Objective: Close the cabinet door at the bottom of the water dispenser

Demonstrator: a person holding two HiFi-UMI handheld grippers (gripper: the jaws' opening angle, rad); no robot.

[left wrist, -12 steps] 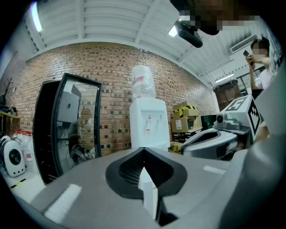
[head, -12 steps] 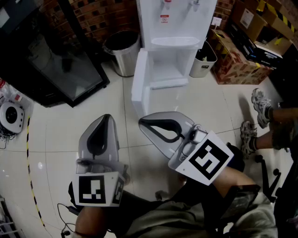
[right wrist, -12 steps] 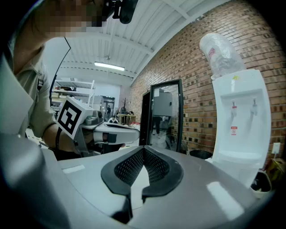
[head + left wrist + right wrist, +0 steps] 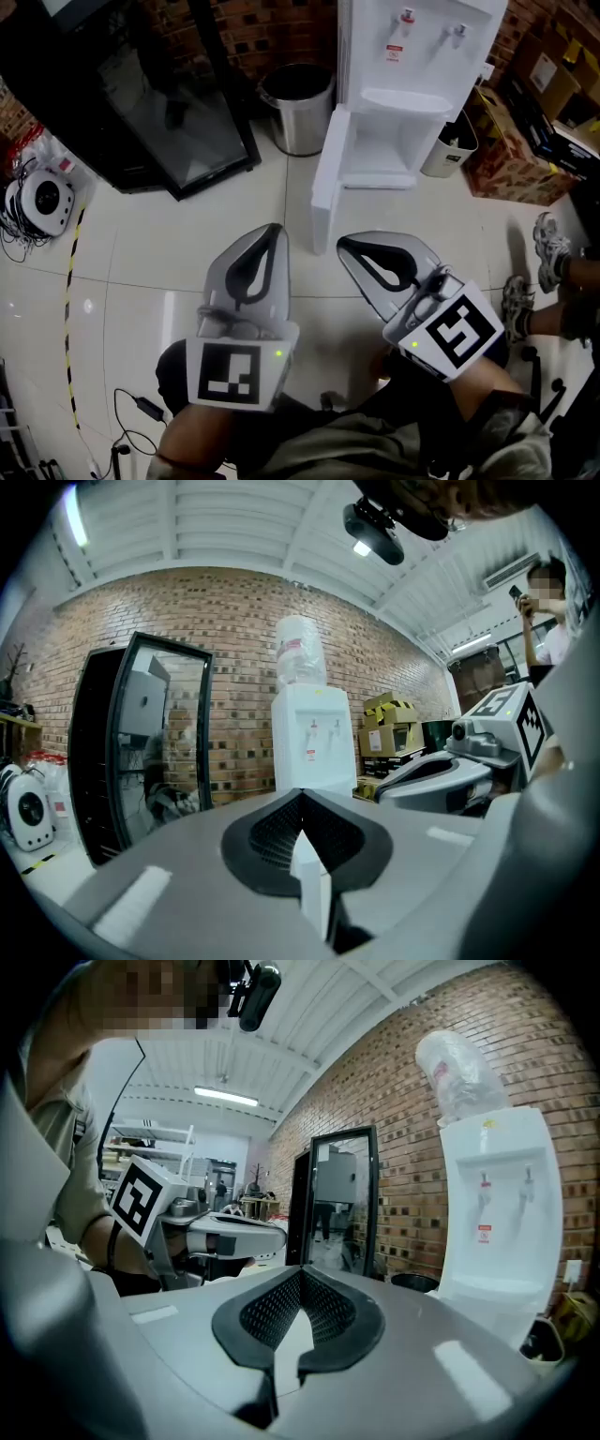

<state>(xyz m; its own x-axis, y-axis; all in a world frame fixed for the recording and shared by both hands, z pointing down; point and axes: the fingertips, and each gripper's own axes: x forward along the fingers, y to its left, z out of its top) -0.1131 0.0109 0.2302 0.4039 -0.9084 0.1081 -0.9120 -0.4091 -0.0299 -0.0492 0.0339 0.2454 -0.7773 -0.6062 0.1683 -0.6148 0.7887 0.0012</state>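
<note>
As cabinet door (image 4: 325, 183) stands open, left tongs (image 4: 271, 230), right tongs (image 4: 343, 244) closed.

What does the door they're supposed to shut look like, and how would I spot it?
Find the tall white water dispenser against the brick wall. At its foot, the white cabinet door stands swung open. Unlike the round steel bin on its left and the small white bin on the right, it is a flat upright panel.
</note>
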